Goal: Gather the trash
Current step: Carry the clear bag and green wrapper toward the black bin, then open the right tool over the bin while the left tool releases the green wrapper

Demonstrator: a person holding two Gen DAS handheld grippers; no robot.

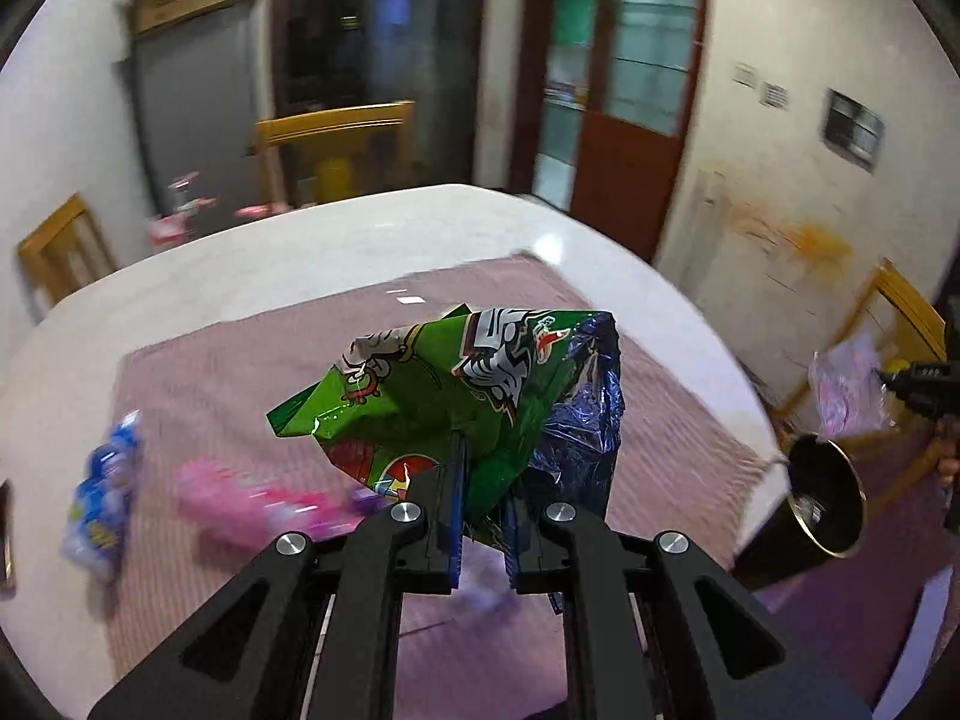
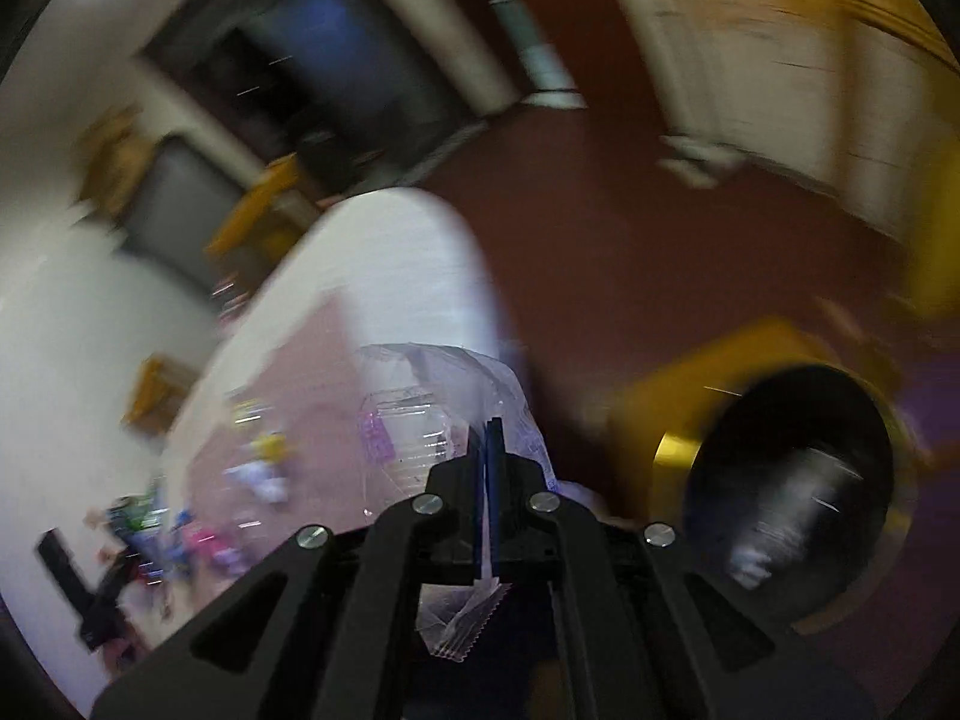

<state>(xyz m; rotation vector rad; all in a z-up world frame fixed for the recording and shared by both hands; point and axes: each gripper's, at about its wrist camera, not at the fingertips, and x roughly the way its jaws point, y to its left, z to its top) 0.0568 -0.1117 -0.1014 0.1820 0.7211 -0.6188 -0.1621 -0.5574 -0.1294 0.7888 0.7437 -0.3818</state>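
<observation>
My left gripper (image 1: 485, 468) is shut on a crumpled green snack bag (image 1: 432, 396) with a blue foil lining, held above the pink cloth (image 1: 252, 372) on the white table (image 1: 336, 228). A blue-white wrapper (image 1: 102, 498) and a pink wrapper (image 1: 252, 504) lie on the cloth to the left. My right gripper (image 2: 489, 438) is shut on a clear plastic wrapper (image 2: 432, 414); it also shows at the far right of the left wrist view (image 1: 852, 390), above a black bin with a gold rim (image 1: 828, 498). The bin's opening (image 2: 786, 480) is right of my right gripper.
Wooden chairs stand around the table: one at the left (image 1: 60, 252), one at the back (image 1: 336, 132), one at the right (image 1: 900, 312). A red-brown door (image 1: 630, 120) is behind. The right wrist view is blurred; small wrappers (image 2: 264, 468) lie on the cloth.
</observation>
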